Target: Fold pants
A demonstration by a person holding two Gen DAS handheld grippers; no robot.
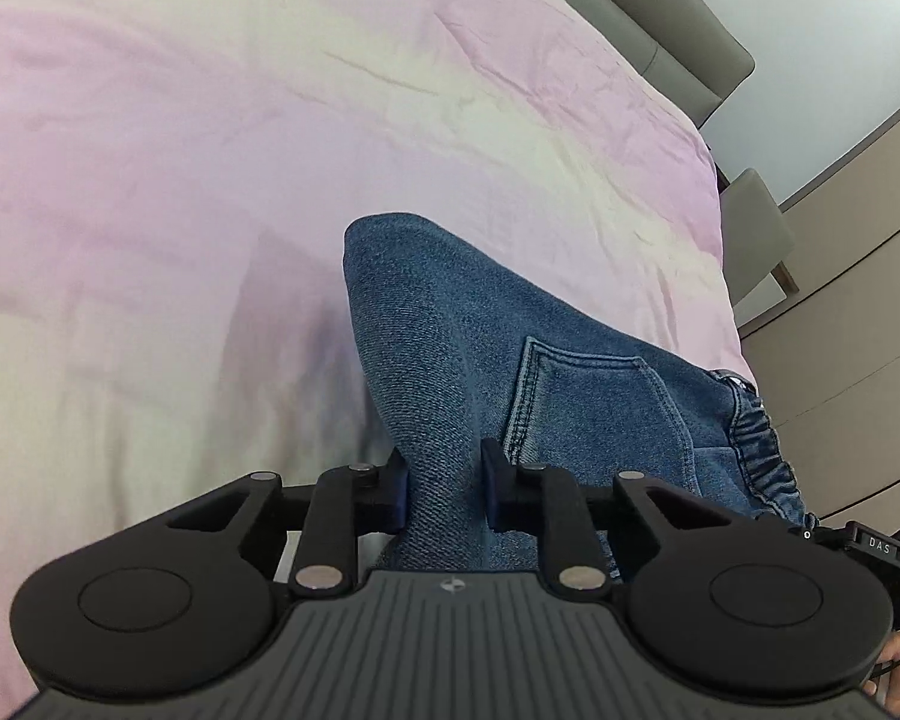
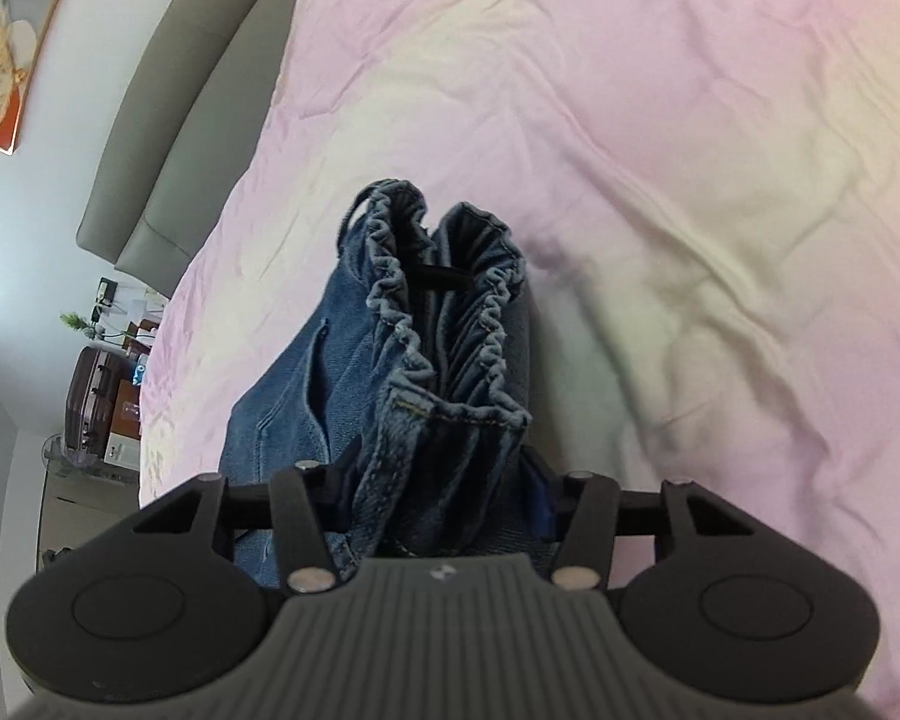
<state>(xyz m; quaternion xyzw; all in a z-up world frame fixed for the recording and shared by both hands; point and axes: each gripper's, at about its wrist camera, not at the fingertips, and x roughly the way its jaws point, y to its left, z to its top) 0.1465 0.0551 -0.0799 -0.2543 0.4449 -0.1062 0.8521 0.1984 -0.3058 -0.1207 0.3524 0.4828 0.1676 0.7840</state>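
The left gripper (image 1: 444, 483) is clamping a thick fold of the blue denim pants (image 1: 450, 324), its jaws closed in on the cloth from both sides with only the bunched fabric between them. In the left wrist view the pants are rising from the jaws and arching away over the bed (image 1: 180, 150), which is wearing a pale pink, lightly creased cover; a stitched back pocket (image 1: 588, 396) is showing just right of the jaws, and the gathered elastic waistband (image 1: 762, 450) is trailing off to the near right. A grey padded headboard (image 1: 660, 18) is running along the far right edge of the bed, with a chair (image 1: 756, 222) standing beside it. The right gripper (image 2: 444, 480) is likewise pinching the pants (image 2: 306, 372), its jaws pressed against a bundle of waistband (image 2: 444, 312) cloth that is filling the gap between them. In the right wrist view the ruffled waistband is standing open above the jaws, a dark loop crossing its mouth, while the rest of the denim is hanging down toward the near left over the bed (image 2: 690, 150). At the far left a framed picture (image 2: 12, 42) is hanging on the wall, the headboard (image 2: 168, 120) is curving below it, and a dark suitcase (image 2: 90, 396) is sitting on the floor at the left edge, among small clutter too blurred to make out.
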